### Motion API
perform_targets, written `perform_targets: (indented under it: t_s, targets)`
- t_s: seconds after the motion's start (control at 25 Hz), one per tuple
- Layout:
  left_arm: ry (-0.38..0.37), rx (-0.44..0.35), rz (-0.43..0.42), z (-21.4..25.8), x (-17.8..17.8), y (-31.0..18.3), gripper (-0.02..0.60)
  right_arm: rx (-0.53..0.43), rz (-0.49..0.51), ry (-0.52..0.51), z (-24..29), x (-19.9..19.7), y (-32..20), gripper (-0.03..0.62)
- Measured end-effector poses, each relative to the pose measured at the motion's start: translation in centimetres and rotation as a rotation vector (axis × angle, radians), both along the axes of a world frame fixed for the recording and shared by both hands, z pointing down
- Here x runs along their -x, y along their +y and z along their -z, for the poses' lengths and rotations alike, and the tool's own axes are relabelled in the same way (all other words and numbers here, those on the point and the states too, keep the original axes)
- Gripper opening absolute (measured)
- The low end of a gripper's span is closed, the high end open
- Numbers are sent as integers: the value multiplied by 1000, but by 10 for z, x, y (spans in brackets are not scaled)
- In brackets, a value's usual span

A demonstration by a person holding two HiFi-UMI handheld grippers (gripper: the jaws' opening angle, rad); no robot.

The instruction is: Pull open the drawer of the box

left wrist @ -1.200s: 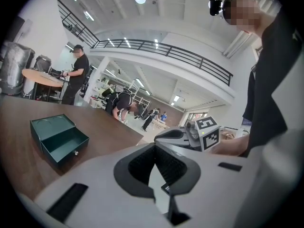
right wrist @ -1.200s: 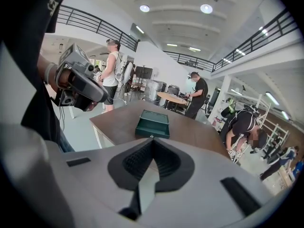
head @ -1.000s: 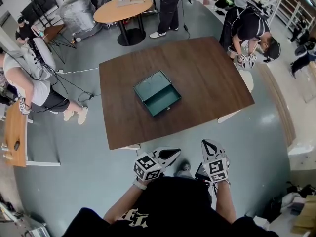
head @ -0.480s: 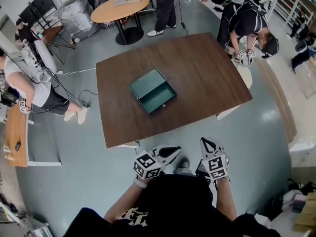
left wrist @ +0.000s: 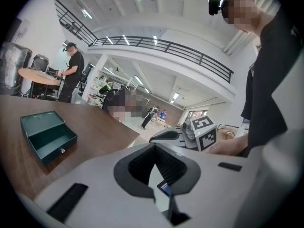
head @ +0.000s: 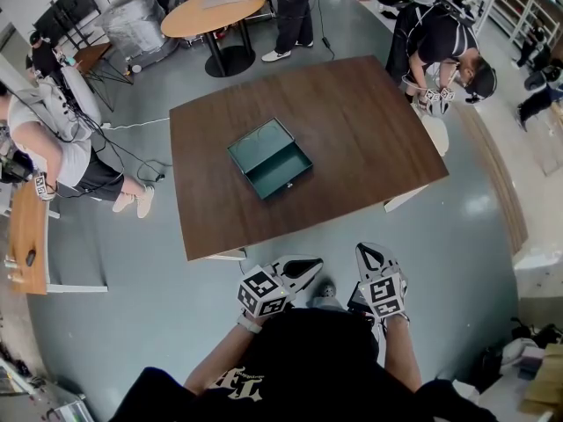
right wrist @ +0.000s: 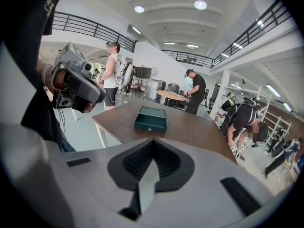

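Observation:
A dark green box (head: 268, 158) lies in the middle of the brown table (head: 352, 121). Its drawer stands pulled out toward me, and a small knob (head: 288, 185) shows on the drawer front. The box also shows in the left gripper view (left wrist: 47, 137) and in the right gripper view (right wrist: 150, 119). My left gripper (head: 315, 265) and right gripper (head: 364, 250) are held close to my body, short of the table's near edge and well away from the box. Both are shut with nothing between their fingers. My left gripper (left wrist: 154, 148) has the right one's marker cube (left wrist: 204, 131) in its view.
A person (head: 444, 51) bends over at the table's far right corner, beside a white seat (head: 437, 139). Another person (head: 53, 148) sits at the left, near cables on the floor. Behind the table, a third person (head: 295, 11) stands at a round wooden table (head: 211, 11).
The table and box have slid slightly up and left in the head view. Both grippers have stayed near my body, shut.

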State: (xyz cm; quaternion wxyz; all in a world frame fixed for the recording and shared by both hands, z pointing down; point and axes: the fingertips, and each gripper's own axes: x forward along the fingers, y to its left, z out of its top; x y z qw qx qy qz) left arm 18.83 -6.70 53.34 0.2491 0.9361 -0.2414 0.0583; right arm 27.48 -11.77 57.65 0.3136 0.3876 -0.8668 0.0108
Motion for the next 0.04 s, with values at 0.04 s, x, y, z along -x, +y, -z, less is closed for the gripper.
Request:
perform_targets:
  t_s: [0.04]
  targets:
    - [0,0,0,0,0,-1,6,3,1,2,0,0,0,-12]
